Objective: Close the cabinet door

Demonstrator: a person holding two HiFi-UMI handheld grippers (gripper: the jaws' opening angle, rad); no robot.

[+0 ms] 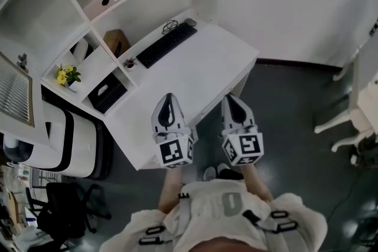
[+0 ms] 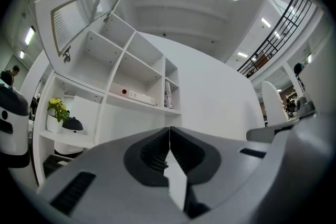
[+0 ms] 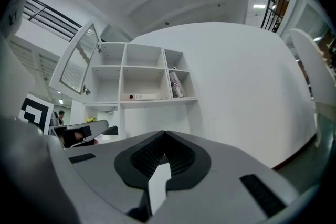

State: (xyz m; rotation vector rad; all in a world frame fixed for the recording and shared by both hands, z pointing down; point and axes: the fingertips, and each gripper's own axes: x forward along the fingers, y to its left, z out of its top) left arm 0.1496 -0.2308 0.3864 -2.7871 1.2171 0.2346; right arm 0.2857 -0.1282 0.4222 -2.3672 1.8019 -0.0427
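Above the shelves (image 2: 124, 66), the cabinet door (image 2: 84, 13) is shown swung open, well apart from the left gripper (image 2: 169, 131) and right gripper (image 3: 164, 136), both closed and empty; approach is judged in hand; a push against the door is called for next.

I'm looking at a smooth matt white worktop (image 1: 207, 68), a cabinet door (image 2: 79, 13) with a slatted panel, a faintly glossy dark floor (image 1: 295, 103), and matt grey plastic on the left gripper (image 2: 169, 131) and right gripper (image 3: 164, 136).
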